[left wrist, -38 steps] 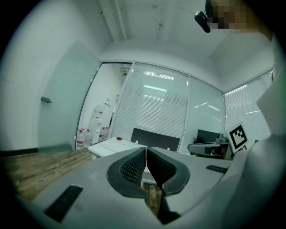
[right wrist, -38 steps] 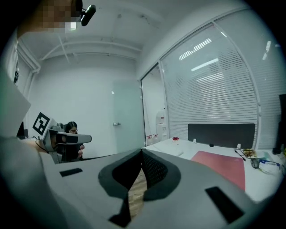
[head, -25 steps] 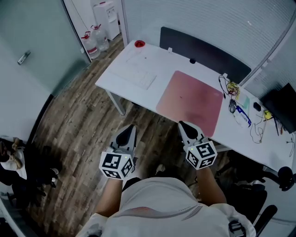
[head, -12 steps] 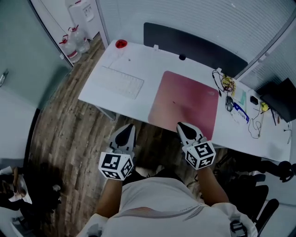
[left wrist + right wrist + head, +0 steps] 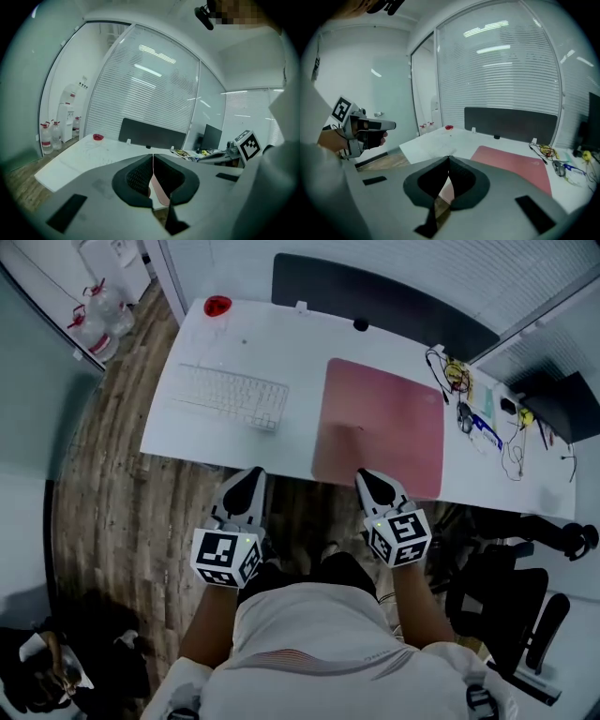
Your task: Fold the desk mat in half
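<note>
Grey hand-held grippers, two: my left hand-held gripper (image 5: 250,473) and right hand-held gripper (image 5: 367,474), both with jaws pressed together and empty, short of the bench (image 5: 281,343). Pink desk mat (image 5: 380,427), one: flat, unfolded, near-square, edges squared to the bench front, just beyond my right. Keyboard (image 5: 232,396), one, to its left.

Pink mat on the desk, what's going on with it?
A person stands at the desk with a gripper in each hand. The left gripper and right gripper are both shut, empty, and held in the air near the desk's front edge. The mat lies flat and unfolded beside the keyboard; nothing touches it yet.
</note>
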`<action>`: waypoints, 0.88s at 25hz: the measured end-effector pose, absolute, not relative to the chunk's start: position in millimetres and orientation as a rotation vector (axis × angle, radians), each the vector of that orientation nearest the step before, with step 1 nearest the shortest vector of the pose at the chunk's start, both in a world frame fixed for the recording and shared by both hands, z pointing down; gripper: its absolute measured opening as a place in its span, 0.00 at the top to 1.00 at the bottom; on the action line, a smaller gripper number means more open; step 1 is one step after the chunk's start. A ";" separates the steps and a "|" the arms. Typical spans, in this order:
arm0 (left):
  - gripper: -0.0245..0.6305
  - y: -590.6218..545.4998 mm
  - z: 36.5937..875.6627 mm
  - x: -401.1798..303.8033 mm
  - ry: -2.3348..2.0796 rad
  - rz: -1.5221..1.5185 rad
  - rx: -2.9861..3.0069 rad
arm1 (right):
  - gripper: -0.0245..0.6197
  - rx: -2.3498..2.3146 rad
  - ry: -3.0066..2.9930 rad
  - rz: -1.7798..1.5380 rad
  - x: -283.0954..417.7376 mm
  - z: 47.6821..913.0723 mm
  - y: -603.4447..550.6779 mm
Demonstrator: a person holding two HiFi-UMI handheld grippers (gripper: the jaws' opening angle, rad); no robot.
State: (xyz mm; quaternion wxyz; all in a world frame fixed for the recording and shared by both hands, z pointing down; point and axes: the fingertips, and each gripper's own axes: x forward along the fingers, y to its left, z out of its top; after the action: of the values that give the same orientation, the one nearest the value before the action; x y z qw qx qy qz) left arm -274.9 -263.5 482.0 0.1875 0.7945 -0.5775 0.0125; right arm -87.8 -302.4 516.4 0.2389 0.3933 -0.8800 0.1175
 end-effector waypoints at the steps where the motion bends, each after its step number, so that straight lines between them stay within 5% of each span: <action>1: 0.94 -265.8 486.0 -276.1 -1.616 0.043 2.231 | 0.88 1.057 -2.386 0.330 -92.1 524.8 -302.9; 8: 0.94 -275.4 498.9 -267.6 -1.632 0.055 2.162 | 0.88 0.840 -2.227 0.395 -108.2 604.1 -306.2; 14: 0.94 -267.2 518.4 -258.7 -1.648 0.083 2.092 | 0.73 0.692 -2.080 0.338 -127.2 675.2 -314.4; 22: 0.94 -254.7 527.4 -265.2 -1.677 0.082 2.037 | 0.71 0.631 -1.953 0.321 -132.7 733.0 -312.6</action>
State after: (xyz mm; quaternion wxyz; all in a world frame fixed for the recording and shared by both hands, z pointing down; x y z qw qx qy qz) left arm -265.2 -254.7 527.4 0.2483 0.7474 -0.6155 0.0302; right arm -132.7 -312.6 733.0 0.5072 0.2619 -0.8101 0.1333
